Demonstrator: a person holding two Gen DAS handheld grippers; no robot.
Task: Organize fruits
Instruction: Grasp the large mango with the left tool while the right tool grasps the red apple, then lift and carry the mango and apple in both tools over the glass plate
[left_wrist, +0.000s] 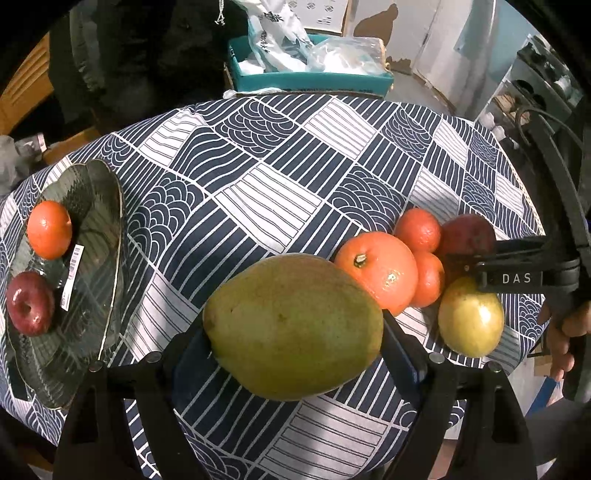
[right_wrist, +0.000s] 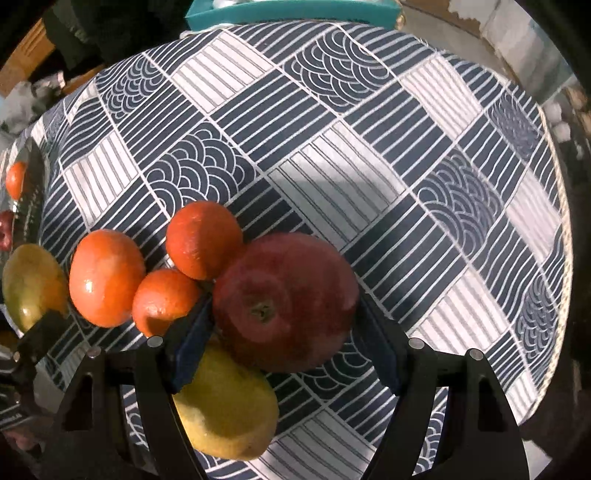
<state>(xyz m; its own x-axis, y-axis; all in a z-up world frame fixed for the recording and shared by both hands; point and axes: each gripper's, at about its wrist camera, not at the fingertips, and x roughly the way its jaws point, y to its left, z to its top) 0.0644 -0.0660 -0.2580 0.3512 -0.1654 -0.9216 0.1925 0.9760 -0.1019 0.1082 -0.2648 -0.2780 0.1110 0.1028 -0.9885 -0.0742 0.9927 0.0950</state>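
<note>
While the left gripper (left_wrist: 293, 328) is pinching the green mango (left_wrist: 291, 325) across its short width, the fruit's long axis is running crosswise between the pads, from 9 to 3 o'clock in the left wrist view. The glass plate (left_wrist: 107, 280), already carrying a small orange (left_wrist: 49, 229) and a dark red apple (left_wrist: 30, 302), is lying at 9 o'clock from those jaws, so the left hand is nearer to it. The right gripper (right_wrist: 284, 332) is straddling the large red apple (right_wrist: 286, 301) with jaws spread; pad contact is not certain. Remaining fruit is clustering at 9 o'clock of that apple.
</note>
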